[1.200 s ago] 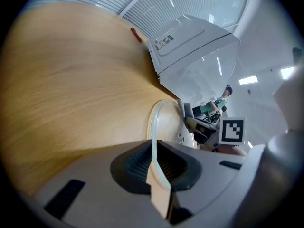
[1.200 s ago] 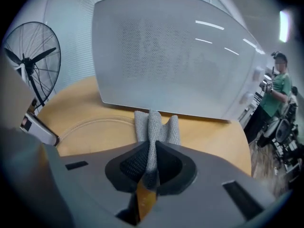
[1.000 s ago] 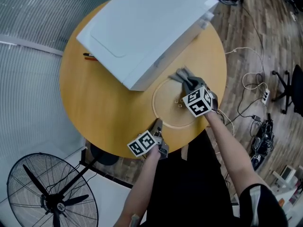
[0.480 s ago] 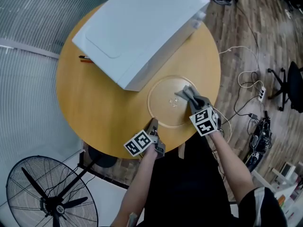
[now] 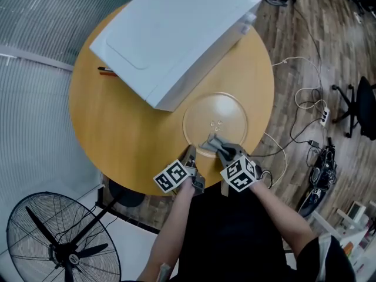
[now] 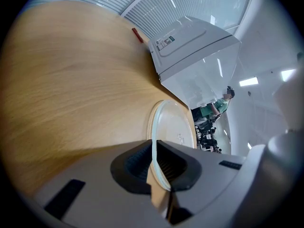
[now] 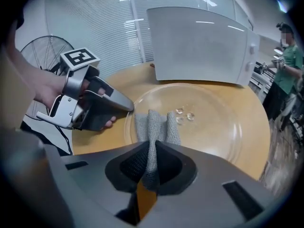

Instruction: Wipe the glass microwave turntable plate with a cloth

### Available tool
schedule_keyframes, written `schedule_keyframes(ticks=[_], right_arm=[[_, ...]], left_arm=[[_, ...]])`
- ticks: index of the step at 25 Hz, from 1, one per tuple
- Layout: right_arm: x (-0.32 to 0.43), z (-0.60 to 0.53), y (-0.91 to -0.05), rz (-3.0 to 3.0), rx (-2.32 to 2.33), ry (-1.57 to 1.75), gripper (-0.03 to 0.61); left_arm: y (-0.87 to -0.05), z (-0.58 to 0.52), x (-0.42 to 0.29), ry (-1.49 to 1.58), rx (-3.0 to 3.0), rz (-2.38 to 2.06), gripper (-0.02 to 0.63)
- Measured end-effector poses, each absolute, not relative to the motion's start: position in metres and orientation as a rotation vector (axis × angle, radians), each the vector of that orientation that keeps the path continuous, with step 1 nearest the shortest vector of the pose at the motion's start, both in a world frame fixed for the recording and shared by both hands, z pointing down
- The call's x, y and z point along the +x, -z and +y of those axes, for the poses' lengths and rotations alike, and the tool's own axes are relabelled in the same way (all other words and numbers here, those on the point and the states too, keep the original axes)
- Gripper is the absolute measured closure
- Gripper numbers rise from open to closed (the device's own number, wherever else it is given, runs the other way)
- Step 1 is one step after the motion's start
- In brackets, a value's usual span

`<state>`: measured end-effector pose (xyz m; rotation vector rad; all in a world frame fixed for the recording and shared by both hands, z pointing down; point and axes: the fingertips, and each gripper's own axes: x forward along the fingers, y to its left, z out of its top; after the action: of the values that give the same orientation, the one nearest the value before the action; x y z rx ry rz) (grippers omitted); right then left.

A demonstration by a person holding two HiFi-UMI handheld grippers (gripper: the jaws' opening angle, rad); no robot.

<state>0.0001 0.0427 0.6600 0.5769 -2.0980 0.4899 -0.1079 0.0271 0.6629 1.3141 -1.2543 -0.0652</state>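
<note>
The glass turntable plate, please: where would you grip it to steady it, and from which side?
Grip its thin rim at the near-left edge, coming low from the person's side: the plate lies flat, so only the rim fits between jaws, as the left hand-held gripper shows.

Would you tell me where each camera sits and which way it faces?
Head view: on the person's head, facing steeply down at the round table, microwave and glass plate; both forearms show.
Left gripper view: on the left gripper, facing along its jaws, shut on the plate's rim, toward the microwave.
Right gripper view: on the right gripper, facing across the cloth in its jaws; the left hand shows.
All three views share the plate and microwave.
</note>
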Motion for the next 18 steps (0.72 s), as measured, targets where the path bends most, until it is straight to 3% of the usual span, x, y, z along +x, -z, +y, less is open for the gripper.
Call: schedule_keyframes(ticks=[18], right_arm=[[-0.083, -0.015, -0.657, -2.221, 0.425, -0.366, 0.54]], left_arm=[[-0.662, 0.028, -0.107, 0.071, 1.318, -1.22, 0.591]])
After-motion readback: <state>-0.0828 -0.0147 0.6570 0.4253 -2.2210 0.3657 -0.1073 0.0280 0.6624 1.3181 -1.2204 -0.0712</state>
